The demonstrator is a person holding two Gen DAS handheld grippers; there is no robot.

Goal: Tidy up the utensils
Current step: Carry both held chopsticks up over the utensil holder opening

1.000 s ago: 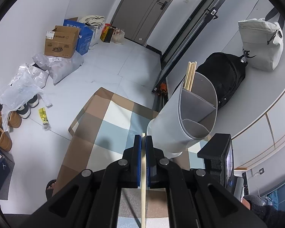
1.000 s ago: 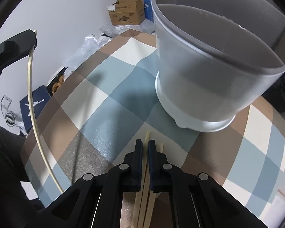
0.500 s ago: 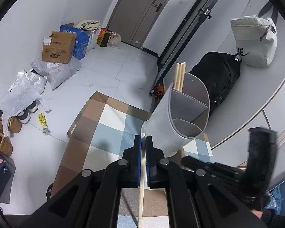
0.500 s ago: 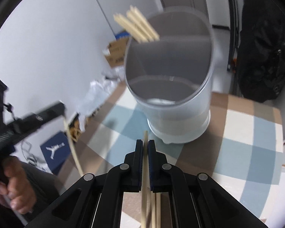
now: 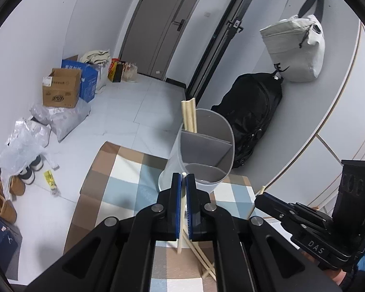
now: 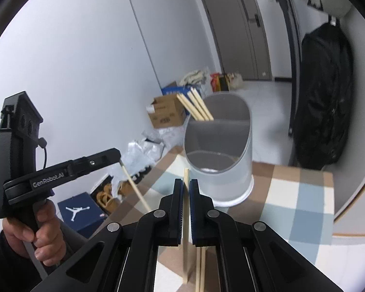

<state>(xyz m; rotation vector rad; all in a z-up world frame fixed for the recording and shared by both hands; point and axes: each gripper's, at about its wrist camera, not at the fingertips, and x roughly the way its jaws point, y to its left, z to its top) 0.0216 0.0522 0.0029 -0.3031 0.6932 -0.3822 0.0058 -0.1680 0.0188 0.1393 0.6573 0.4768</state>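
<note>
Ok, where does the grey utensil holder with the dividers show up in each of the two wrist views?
Left wrist: the utensil holder stands just right of centre, beyond the left gripper.
Right wrist: the holder sits right of centre, beyond the right gripper.
Shared landmark: the chopsticks in the holder's far compartment, sticking up at its upper left in both views.
</note>
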